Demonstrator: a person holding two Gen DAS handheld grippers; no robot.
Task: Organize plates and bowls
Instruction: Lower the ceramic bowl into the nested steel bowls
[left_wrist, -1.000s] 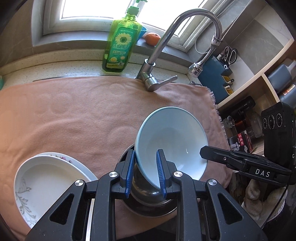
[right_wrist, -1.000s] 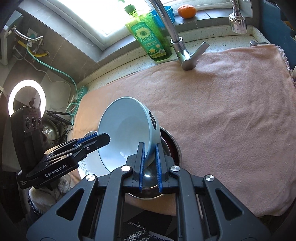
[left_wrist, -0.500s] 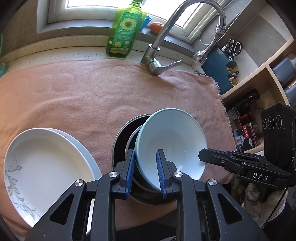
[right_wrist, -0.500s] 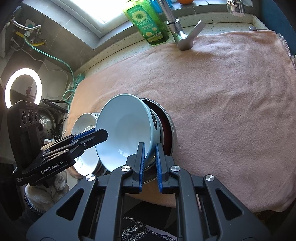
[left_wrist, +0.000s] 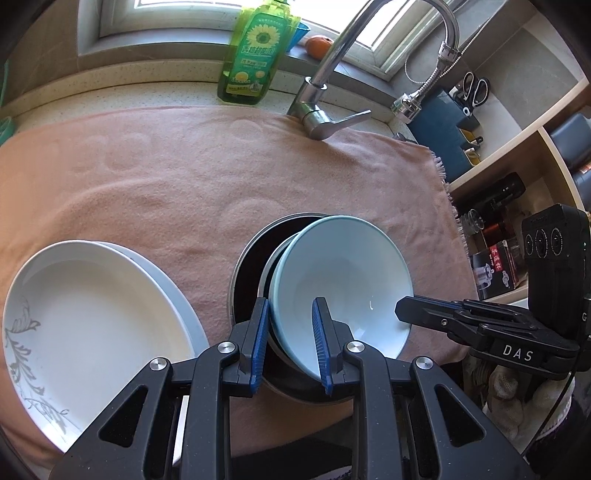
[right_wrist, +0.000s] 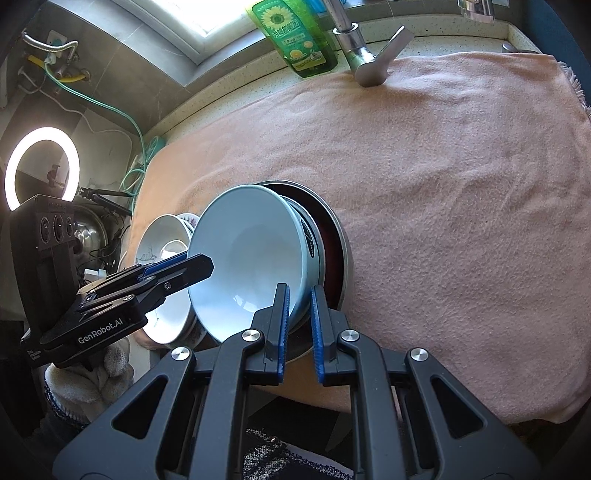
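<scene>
I have both grippers clamped on the same pale blue bowl. My left gripper pinches its near left rim, one blue pad inside and one outside. My right gripper pinches the opposite rim the same way, with its pads nearly together on the thin wall.

The blue bowl is empty. It sits tilted, its open face turned up and toward me, over a wide metal pan with a dark inside. At least one more bowl rim shows nested under the blue one inside that pan. I cannot tell whether the blue bowl already rests fully on what is beneath it.

The pan stands on a pink towel that covers the counter. To the left of the pan, near but apart from it, lie stacked white plates; the top one has a grey leaf pattern along its edge and nothing on it. From my right gripper's camera, those plates show behind my left gripper.

At the back edge of the towel stands a steel tap, and beside it a green bottle of dish soap. An orange fruit lies on the window sill behind them.
</scene>
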